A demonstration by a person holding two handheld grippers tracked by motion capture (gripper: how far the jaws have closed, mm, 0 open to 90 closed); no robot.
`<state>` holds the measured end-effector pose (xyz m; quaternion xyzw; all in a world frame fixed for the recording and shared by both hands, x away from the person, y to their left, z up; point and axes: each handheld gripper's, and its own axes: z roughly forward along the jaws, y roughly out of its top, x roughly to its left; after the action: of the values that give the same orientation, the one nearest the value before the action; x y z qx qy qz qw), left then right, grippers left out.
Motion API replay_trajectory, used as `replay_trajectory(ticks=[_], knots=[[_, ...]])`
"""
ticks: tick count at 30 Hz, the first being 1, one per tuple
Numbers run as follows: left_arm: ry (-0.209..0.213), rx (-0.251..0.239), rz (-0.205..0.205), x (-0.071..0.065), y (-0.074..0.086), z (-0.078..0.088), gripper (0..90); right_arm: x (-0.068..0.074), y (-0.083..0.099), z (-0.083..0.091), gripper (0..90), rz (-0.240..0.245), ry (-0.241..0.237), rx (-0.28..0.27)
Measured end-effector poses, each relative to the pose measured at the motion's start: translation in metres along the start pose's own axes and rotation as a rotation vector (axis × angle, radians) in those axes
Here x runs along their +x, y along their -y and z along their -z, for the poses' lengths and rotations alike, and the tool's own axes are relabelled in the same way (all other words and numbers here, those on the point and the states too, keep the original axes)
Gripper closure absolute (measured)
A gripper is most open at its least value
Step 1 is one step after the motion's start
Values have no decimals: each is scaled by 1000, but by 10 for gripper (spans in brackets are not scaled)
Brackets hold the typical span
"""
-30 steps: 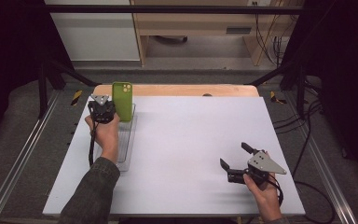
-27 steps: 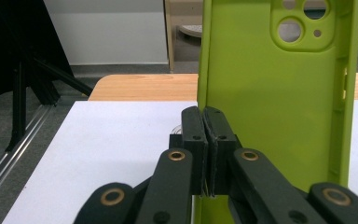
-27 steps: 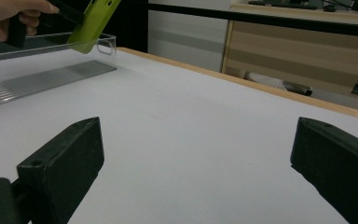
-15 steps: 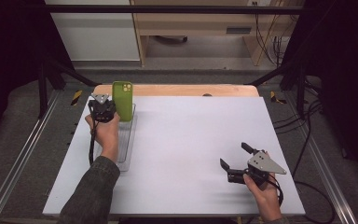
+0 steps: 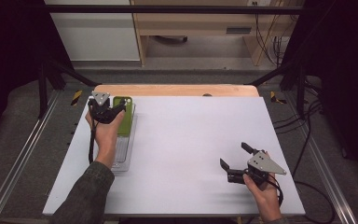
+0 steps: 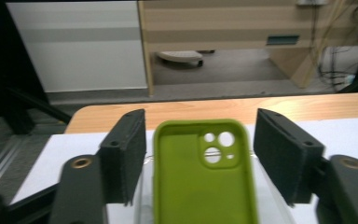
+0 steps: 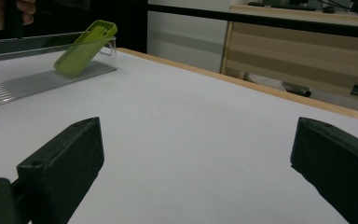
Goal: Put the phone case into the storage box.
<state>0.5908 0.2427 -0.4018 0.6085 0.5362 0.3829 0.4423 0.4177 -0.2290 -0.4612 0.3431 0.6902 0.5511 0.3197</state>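
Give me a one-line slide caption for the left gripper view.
Left gripper, jaws just opened, straddles a green phone case without pressing it, at the white table's far edge.

My left gripper sits at the desk's far left corner, its jaws just opened apart. My right gripper rests low near the desk's front right, jaws spread wide.

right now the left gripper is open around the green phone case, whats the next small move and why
Probably draw the left gripper straight back. Its jaws have just been opening and now stand apart from the green phone case, which leans tilted against the end wall of the clear tray. Backing out straight should avoid knocking it.
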Motion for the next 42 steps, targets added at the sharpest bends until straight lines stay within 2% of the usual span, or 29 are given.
replay_trajectory(ticks=[8,15,22,42], knots=[[50,-16,4,0,-5,9,188,0,0,0,29,1,3,-1],[116,-29,-4,-3,-7,14,84,0,0,0,29,2,2,-1],[156,-69,-4,-8,-11,22,57,0,0,1,29,2,3,-3],[242,-85,-3,-20,-15,32,37,0,-1,1,29,2,3,-3]])
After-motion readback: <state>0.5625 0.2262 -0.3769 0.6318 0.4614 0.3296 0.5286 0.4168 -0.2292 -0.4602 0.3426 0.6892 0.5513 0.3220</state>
